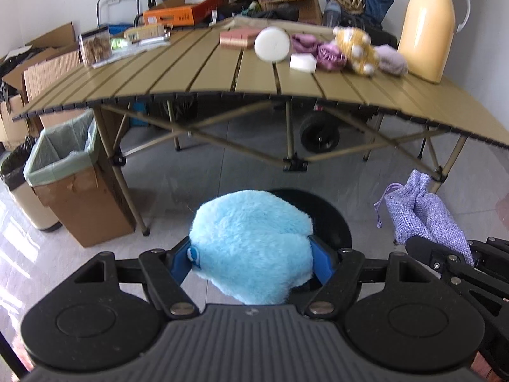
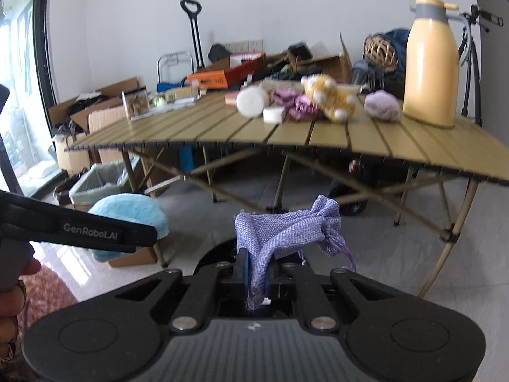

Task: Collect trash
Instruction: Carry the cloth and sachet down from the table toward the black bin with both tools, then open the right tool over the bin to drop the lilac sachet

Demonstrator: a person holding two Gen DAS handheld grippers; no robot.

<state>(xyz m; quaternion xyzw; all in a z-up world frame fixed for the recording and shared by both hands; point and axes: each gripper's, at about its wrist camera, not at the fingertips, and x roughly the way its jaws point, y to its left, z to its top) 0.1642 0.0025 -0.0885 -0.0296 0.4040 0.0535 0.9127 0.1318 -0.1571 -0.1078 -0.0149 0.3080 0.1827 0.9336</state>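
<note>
- The left hand-held gripper (image 1: 254,256) is about half open, its blue pads pressed into a fluffy light-blue plush piece (image 1: 253,246) that fills the gap between the jaws, so the bundle is carried off the floor in front of the tabletop (image 1: 203,79).
- The right hand-held gripper (image 2: 257,273) is closed tight on a fold of a lilac woven drawstring pouch (image 2: 286,232), which bunches above the jaws with its cord hanging to the side.
- The likely target is the cardboard box lined with a pale green bag (image 1: 63,159), standing on the floor beside the tabletop's left leg, next to a round bin with a black liner (image 1: 16,172).
- To do the drop well, each load should be brought squarely over the box's mouth before the jaws let go.
- The plush is bulky and may catch the liner's rim, so it needs a central release.
- The pouch's loose cord may snag on a pad; a wide opening should free it.
</note>
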